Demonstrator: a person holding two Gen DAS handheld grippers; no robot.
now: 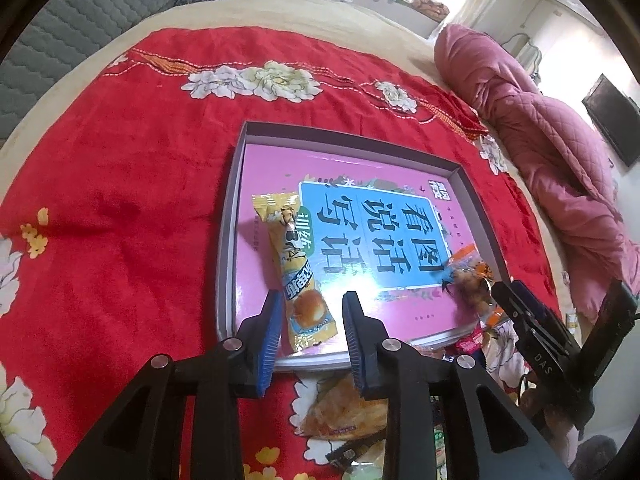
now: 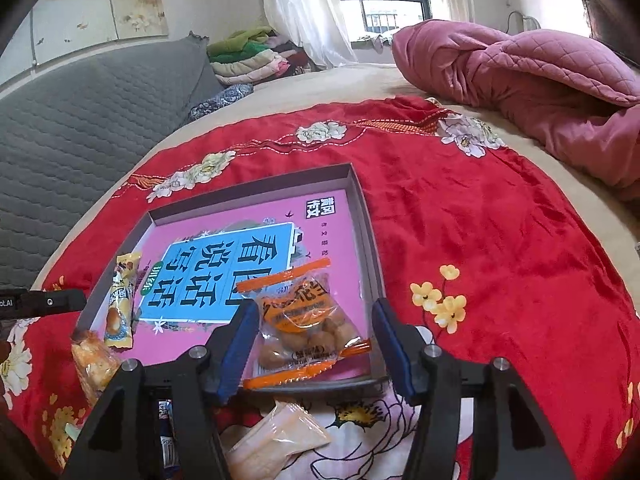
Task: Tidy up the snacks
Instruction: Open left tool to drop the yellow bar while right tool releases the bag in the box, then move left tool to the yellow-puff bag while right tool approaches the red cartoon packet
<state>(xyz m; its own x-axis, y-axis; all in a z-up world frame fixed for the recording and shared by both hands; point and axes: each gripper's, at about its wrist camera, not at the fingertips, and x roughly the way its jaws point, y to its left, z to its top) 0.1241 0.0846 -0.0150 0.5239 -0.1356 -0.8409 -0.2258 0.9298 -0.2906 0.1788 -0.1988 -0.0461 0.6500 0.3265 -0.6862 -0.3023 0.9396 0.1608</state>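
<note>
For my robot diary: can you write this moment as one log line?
left gripper: open over yellow snack | right gripper: open around orange-striped bag | both snacks in tray

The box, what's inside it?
In the box lies a pink book, filling the bottom. On the book are a yellow snack and a clear bag with orange edges. What is under the book cannot be seen.

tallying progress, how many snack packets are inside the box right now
2. The yellow packet lies along the box's left side, between the left gripper's fingers; the clear orange-striped packet lies at its near right corner, between the right gripper's fingers. None looks hidden.
</note>
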